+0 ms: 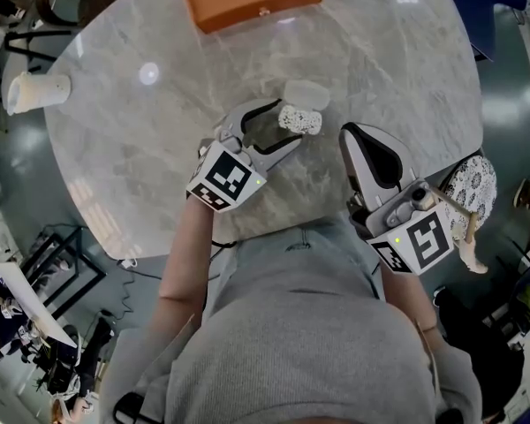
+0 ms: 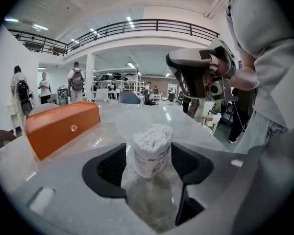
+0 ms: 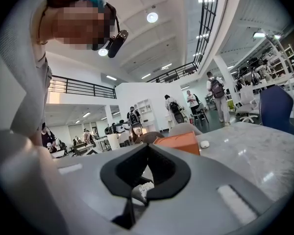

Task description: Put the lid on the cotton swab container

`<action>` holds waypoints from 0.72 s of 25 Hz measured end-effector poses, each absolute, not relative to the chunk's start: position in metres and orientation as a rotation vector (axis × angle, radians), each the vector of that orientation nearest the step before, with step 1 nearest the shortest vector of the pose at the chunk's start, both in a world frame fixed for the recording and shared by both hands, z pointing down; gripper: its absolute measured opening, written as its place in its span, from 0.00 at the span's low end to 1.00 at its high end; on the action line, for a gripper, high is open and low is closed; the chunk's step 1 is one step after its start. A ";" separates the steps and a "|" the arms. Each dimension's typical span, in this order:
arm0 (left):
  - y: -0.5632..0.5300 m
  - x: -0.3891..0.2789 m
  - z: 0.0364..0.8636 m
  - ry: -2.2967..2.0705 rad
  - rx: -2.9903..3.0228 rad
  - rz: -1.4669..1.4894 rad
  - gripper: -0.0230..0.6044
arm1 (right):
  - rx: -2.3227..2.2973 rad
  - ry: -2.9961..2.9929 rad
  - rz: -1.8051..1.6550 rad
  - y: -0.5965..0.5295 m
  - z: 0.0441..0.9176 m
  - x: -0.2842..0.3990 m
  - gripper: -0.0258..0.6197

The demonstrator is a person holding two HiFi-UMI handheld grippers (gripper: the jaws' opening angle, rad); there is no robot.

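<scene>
The cotton swab container (image 2: 151, 151) stands upright on the tabletop (image 1: 159, 148) between the parted jaws of the left hand-held gripper (image 1: 283, 124), unclamped. Its clear lid (image 1: 307, 93) lies flat just beyond it. The right hand-held gripper (image 1: 360, 140), clenched on nothing, hangs nearer the person and to the right of both.

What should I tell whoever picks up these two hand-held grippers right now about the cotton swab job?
Left hand-held gripper: open, jaws on either side of the cotton swab container, which stands upright on the table; no firm grip visible.
Right hand-held gripper: shut, empty, held above the table's near edge, right of the container.
Lid: lying on the table just beyond the container, no gripper on it.
Done: container bracketed.
Left: pick up the lid, probably with the right gripper, and seat it on the container.
</scene>
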State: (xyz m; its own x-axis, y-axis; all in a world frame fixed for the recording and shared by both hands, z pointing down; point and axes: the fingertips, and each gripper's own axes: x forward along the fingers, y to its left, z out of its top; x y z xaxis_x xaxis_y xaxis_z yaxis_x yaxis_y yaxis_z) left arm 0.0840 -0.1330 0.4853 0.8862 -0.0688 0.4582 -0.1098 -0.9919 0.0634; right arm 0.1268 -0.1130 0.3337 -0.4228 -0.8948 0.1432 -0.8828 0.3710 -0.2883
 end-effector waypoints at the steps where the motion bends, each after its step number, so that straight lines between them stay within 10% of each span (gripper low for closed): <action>1: -0.133 0.085 0.487 -0.134 2.965 0.721 0.50 | -1.669 2.568 -0.505 -0.113 0.334 0.127 0.04; 18: -0.126 0.106 0.498 -0.087 2.956 0.747 0.50 | -1.727 2.538 -0.498 -0.108 0.335 0.140 0.04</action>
State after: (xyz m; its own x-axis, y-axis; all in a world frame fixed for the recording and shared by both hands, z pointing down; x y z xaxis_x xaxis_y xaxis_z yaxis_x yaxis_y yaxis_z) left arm 0.1057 -0.1261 0.4983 0.8787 -0.0327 0.4762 -0.0774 -0.9942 0.0746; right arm 0.1400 -0.1079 0.3346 -0.3827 -0.9112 0.1523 -0.9012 0.3318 -0.2789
